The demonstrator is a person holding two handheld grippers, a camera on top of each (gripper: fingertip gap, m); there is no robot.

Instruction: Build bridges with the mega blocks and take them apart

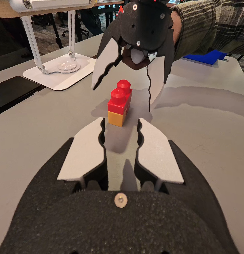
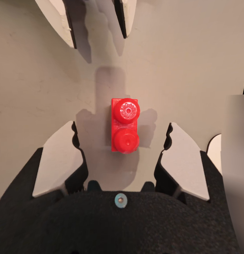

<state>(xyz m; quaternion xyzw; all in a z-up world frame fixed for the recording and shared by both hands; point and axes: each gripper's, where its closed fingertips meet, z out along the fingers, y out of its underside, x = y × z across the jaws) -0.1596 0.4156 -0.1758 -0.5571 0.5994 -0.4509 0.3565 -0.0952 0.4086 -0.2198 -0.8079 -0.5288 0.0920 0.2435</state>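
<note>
A red two-stud block [image 1: 120,98] sits on top of an orange block [image 1: 116,119] on the grey table [image 1: 50,123]. My left gripper [image 1: 120,122] is open and empty, low over the table, its tips just in front of the stack. My right gripper [image 1: 122,96] is open and empty, pointing down from above with one finger on each side of the red block. In the right wrist view the red block [image 2: 124,125] lies between my right gripper's [image 2: 122,130] fingers, seen from above; the orange block is hidden under it. The left gripper [image 2: 100,42] shows at the top.
A white stand with a flat base [image 1: 57,74] stands at the table's far left. A blue object [image 1: 205,57] lies at the far right. A person's hand and plaid sleeve [image 1: 214,27] hold the right gripper. A dark panel [image 1: 13,89] borders the table's left edge. The gap from one gripper's tips to the other's is roughly 8 cm. The right tips stand about 20 cm off the flat base [image 1: 57,74].
</note>
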